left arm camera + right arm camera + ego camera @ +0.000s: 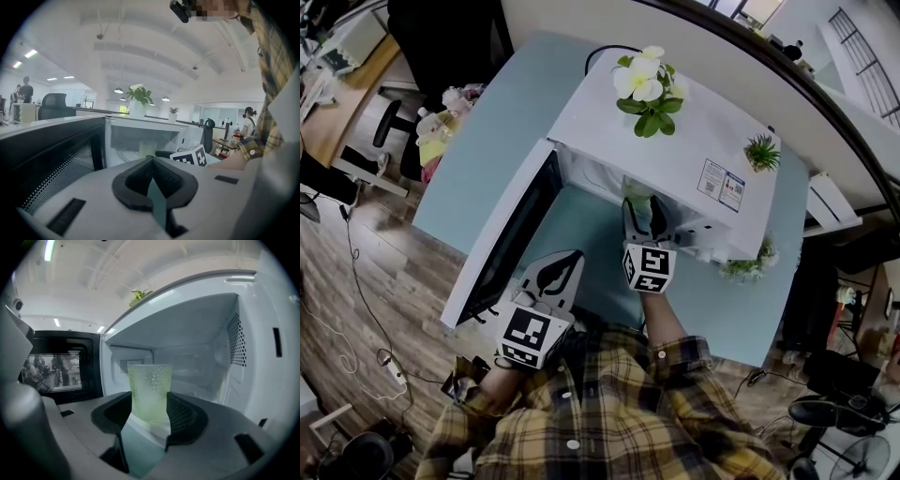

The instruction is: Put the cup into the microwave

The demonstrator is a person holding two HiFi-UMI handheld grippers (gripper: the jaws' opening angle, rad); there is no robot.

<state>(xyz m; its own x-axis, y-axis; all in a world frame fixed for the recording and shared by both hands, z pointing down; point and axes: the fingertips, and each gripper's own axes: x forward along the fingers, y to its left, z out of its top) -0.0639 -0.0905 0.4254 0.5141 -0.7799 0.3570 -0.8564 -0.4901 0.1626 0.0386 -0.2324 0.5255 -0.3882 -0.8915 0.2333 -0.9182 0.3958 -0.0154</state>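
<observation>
A pale green, bumpy translucent cup (pixel 150 392) stands upright at the front sill of the open white microwave (pixel 675 141). My right gripper (pixel 149 400) reaches into the microwave's mouth with its dark pads against the cup's two sides, shut on it. From the head view, the right gripper (pixel 645 211) sits at the oven's opening and the cup is mostly hidden. My left gripper (pixel 564 264) hovers in front of the open door (pixel 511 244), shut with nothing in it. The left gripper view also shows the cup (pixel 147 149) inside the cavity.
The microwave door hangs open to the left, close beside my left gripper. A white-flowered plant (pixel 647 84) and a small green plant (pixel 761 150) stand on top of the oven. The teal table (pixel 487 159) carries the oven; an office chair (pixel 403 122) stands beyond its left edge.
</observation>
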